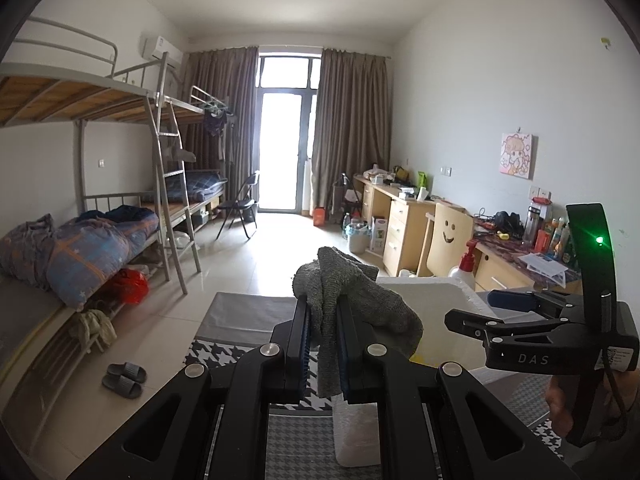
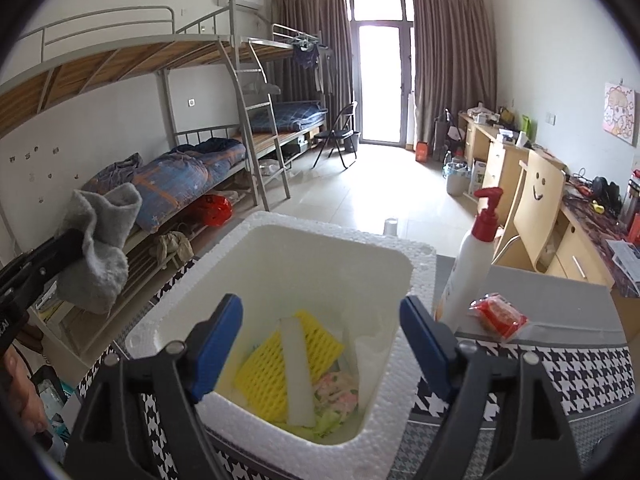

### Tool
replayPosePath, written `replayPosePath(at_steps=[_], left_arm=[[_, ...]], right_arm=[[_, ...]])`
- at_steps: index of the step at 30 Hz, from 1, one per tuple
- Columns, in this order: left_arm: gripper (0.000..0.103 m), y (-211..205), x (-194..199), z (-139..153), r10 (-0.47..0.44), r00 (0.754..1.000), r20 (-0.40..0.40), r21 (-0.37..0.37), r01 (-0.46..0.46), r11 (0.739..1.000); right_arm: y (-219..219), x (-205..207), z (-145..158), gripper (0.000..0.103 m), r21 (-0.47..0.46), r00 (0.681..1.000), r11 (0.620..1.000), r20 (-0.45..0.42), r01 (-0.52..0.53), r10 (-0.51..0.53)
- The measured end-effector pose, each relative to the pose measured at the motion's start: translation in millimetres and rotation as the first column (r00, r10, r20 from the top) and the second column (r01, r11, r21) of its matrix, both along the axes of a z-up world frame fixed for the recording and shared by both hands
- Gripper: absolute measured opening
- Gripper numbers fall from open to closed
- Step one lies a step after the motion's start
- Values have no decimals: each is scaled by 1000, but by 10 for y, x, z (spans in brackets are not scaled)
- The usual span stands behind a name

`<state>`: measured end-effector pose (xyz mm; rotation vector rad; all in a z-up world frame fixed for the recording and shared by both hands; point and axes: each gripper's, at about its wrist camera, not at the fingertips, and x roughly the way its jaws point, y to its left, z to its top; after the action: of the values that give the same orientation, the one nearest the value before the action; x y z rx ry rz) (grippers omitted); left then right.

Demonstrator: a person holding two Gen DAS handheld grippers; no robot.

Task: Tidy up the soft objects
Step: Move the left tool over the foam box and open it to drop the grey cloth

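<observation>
Firmly between left fingers: grey sock.

Grey sock; white foam box; yellow mesh sponge; black-and-white houndstooth counter; red packet.

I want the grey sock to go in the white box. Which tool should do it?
Left. The left tool is shut on the grey sock, up beside the white foam box. The right tool is open, holding nothing.

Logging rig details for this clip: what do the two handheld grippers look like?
Both are matte black frames with silver rivets and blue ribbed finger pads. The right gripper bears white "DAS" lettering, a green LED on an upright black piece, and a black cable. Bare skin shows below.
</observation>
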<state>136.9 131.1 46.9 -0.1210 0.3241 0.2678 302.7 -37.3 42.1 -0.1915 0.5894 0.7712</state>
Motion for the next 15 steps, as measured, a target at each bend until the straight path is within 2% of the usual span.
replayPosePath(at_steps=[15], left_arm=[[13,-245,149,82,-96,995,-1,6,96,995]], right_arm=[[-315,-125,148,89,26,993,997,87,71,-74]])
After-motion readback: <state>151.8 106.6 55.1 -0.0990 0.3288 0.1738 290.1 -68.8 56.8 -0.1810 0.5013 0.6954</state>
